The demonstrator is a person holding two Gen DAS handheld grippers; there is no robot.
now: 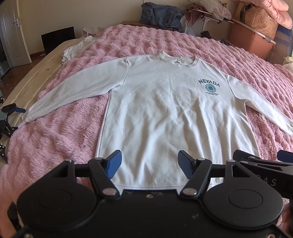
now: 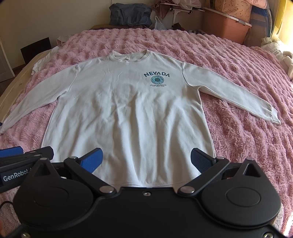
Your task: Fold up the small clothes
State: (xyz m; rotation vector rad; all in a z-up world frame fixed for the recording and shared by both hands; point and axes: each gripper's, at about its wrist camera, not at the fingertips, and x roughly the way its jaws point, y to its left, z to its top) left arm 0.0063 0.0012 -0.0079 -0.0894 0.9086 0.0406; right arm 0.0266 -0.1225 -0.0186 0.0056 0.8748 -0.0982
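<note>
Left wrist view gives me the widest thing first: a fluffy pink blanket [image 1: 164,42] covering the bed from edge to edge. On it I see the white sweatshirt [image 1: 157,113] lying flat and face up, neck away from me, hem nearest my grippers, both long sleeves spread out to the sides. Its chest carries a NEVADA print [image 1: 209,84] with a round teal emblem under the lettering. Beyond the blanket's far left corner lies another white garment [image 1: 77,48], partly on the bare cream mattress edge. Behind the bed I make out a dark blue bag [image 1: 161,15] and a salmon storage bin [image 1: 249,39].

My left gripper [image 1: 149,165] hangs just above the hem, jaws spread wide, blue pads apart and holding nothing; cloth shows between them. In the right wrist view my right gripper [image 2: 146,159] sits the same way over the hem, jaws gaping wider, nothing gripped, the sweatshirt [image 2: 128,113] filling the gap. The two grippers are side by side, each showing at the edge of the other's view.
</note>
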